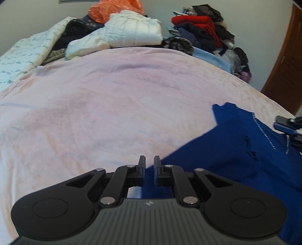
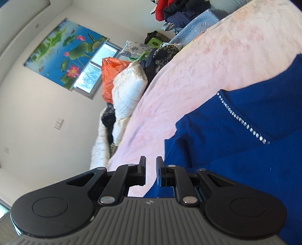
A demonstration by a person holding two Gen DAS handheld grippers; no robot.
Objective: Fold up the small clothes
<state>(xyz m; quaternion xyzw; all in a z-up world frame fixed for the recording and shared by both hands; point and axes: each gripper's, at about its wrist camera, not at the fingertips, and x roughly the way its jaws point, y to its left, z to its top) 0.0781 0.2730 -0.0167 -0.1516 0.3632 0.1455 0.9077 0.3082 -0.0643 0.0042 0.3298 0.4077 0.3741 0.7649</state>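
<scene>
A dark blue garment with a line of small rhinestones lies on the pink bedspread at the right. My left gripper hovers at the garment's left edge, jaws slightly apart with blue cloth seen in the gap. My right gripper is tilted sideways over the garment at its edge, jaws slightly apart with nothing pinched. The right gripper's tip also shows in the left wrist view at the far right.
Piled at the far end of the bed are a white puffy jacket, an orange bag, a red and dark clothes heap and a light blue towel. A brown door stands right.
</scene>
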